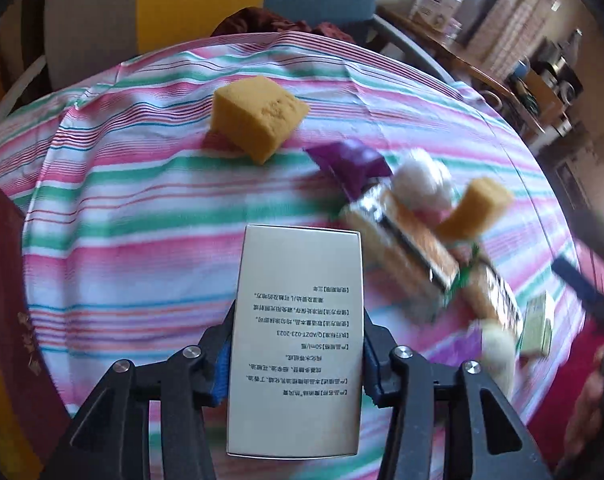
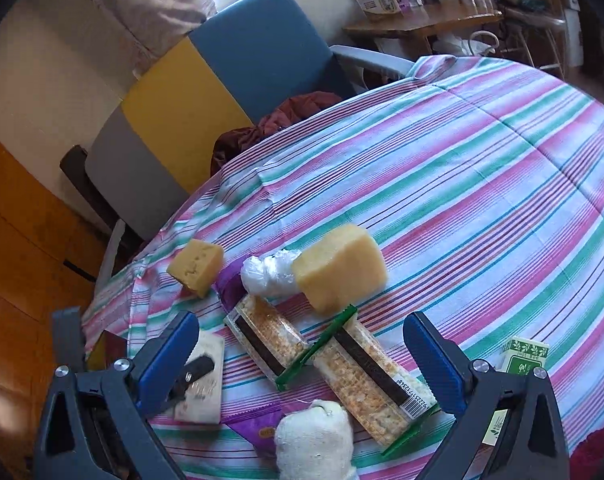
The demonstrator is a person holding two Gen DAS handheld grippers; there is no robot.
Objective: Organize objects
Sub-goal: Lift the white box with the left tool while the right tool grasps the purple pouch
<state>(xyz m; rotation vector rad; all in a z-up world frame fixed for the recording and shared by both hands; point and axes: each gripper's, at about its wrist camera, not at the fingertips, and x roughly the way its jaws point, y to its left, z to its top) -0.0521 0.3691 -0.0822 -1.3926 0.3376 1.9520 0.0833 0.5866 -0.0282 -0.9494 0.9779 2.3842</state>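
Low in the left wrist frame, left gripper [image 1: 297,354] pinching a silver box [image 1: 299,336], striped tablecloth [image 1: 141,208] beyond, right gripper [image 2: 302,354] spread over cracker packs [image 2: 366,380].

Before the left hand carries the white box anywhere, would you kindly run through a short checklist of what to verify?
1. White box between the left gripper jaws, pads against both long sides: ok.
2. Box sitting straight along the jaws: ok, in the left wrist view.
3. Bare striped tablecloth ahead of the box for setting it down: ok.
4. Yellow sponge apart from the box: ok.
5. Right gripper open, holding nothing, over the cracker packs: ok.
6. Box lifted off the table: cannot tell.
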